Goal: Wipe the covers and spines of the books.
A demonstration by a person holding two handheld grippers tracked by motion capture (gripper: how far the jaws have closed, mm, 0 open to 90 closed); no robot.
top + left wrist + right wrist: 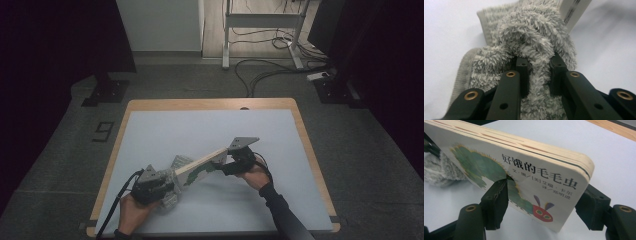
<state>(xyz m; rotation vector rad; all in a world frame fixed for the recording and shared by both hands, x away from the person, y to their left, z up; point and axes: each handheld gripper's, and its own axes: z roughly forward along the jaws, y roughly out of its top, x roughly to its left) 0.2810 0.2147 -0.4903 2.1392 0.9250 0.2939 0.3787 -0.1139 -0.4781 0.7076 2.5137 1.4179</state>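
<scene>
We see the left claw clenched on a fuzzy grey sock: both jaws pinch a ridge of the pile between them, gap narrow, pads sunk into the fluff. In the high view the left claw sits w/ the sock bunched just under and beside it, sock lying on the counter.

The right claw is about half open and grasping a board book. One jaw presses on the cover, right on the green caterpillar pic; the other jaw is on the far side, behind the book's rounded corner. Whether that far pad touches the back cover, we can't tell. The cover carries black printed characters and a red caterpillar face near the bottom edge. The page block is thick, pale.

Rel. to the book: in the high view the book is tilted, its long edge running from the right claw down toward the sock. The book's low end reaches over the sock, just beside the left claw; touching or not, we can't say. In the left gripper view the book's corner shows just past the sock's far end. In the right gripper view the sock shows grey and fuzzy beyond the book's far end, on the counter.
</scene>
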